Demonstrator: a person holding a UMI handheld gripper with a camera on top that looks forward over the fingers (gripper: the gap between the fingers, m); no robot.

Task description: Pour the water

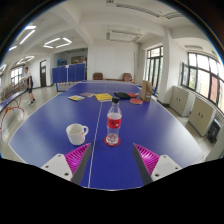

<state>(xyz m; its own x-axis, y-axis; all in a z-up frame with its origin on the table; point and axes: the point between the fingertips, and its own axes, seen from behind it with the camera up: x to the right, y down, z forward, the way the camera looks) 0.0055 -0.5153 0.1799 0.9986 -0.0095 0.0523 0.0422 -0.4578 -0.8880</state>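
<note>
Right, hand-held gripper is spread wide, pink pads facing inward, nothing between them. Water bottle stands upright on the blue worktop, just ahead of the fingers and roughly centred on the gap, sitting on the white centre line. Bottle is clear plastic with a red cap, red label band around the middle; water level hard to read from here, possibly mostly full. White cup with a handle stands upright just left of the bottle, apart from it, also ahead of the fingers. Farther back on the worktop lie flat yellow items, beyond the bottle. Room behind has windows on the right and ceiling lights.
</note>
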